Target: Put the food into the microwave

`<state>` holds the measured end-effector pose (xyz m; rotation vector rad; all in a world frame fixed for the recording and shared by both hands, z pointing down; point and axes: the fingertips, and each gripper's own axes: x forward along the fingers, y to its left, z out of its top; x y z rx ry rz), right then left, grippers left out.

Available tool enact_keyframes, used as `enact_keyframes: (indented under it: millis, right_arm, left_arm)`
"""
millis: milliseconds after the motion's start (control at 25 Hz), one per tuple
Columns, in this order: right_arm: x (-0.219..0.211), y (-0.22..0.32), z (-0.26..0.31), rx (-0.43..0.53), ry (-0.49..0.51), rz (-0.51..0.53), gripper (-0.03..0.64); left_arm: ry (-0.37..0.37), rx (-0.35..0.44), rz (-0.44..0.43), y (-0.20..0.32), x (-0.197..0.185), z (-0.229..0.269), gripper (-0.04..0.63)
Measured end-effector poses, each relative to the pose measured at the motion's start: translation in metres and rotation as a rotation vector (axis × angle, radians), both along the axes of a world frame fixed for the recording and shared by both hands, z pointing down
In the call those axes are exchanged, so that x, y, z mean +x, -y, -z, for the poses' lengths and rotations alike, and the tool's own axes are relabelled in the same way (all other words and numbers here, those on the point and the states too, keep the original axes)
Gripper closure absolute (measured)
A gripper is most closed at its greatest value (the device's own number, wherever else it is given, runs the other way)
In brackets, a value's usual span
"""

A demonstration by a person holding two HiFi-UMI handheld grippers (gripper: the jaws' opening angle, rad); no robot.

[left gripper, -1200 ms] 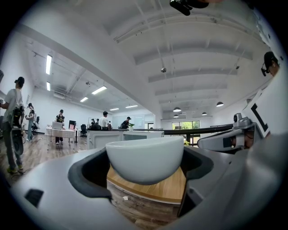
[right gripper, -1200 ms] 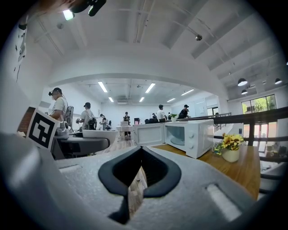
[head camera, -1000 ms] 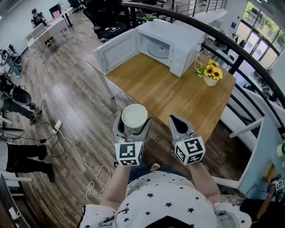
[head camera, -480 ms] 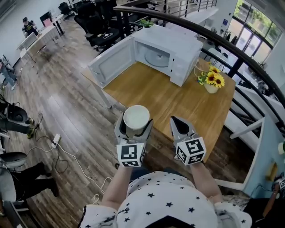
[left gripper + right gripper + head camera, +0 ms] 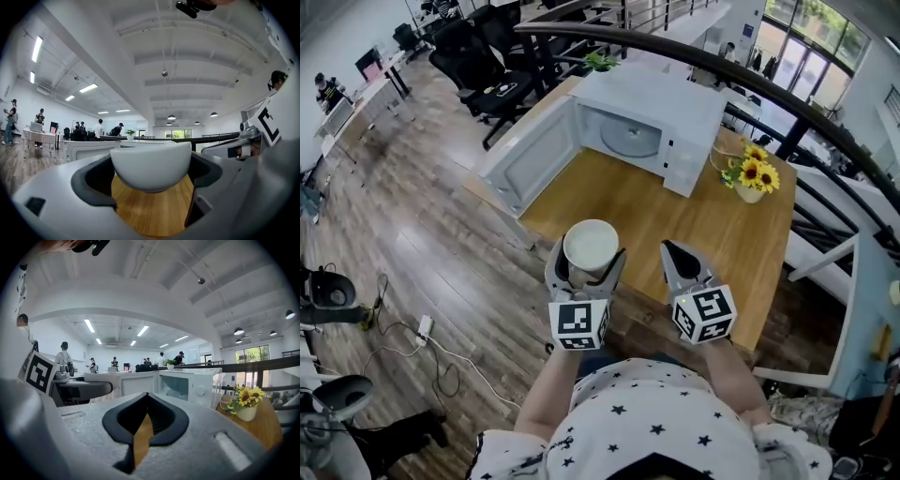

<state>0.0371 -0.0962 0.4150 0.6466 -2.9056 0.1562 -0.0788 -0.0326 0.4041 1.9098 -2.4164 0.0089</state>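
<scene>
White and round, the bowl [image 5: 590,246] is pinched between the 2 jaws of the left gripper [image 5: 587,261]. They press on its sides from left and right, so it is held level and nothing inside can spill. In the head view its top looks pale, and I cannot tell what food is in it. The bowl is up in the air, well in front of the microwave [image 5: 661,103]. It is about over the far edge of the wooden table [image 5: 694,225] that the microwave stands on. The microwave door [image 5: 528,157] is swung wide to the left, so the way in is free. The glass plate [image 5: 630,141] inside has nothing on it, and that looks like the spot for the bowl. The right gripper [image 5: 672,251] is just beside the bowl, as far from the microwave as the bowl is. Its jaws are pressed together with nothing between them. I think it is free for the door later. A vase of sunflowers [image 5: 751,175] stands right of the microwave, out of the path.
</scene>
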Motion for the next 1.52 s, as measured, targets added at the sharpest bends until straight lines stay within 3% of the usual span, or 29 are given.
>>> enact_keyframes:
  millis: [480, 800, 1520]
  right_arm:
    - [-0.072, 0.021, -0.001, 0.010, 0.003, -0.148, 0.612]
    - [-0.098, 0.034, -0.002, 0.017, -0.001, -0.231, 0.612]
    - [-0.109, 0.057, -0.011, 0.001, -0.027, -0.338, 0.612]
  left_arm:
    - [-0.007, 0.004, -0.131, 0.033, -0.082, -0.006, 0.106]
    - [-0.014, 0.006, -0.207, 0.057, -0.115, -0.009, 0.106]
    - [-0.013, -0.008, -0.333, 0.113, -0.129, -0.021, 0.106]
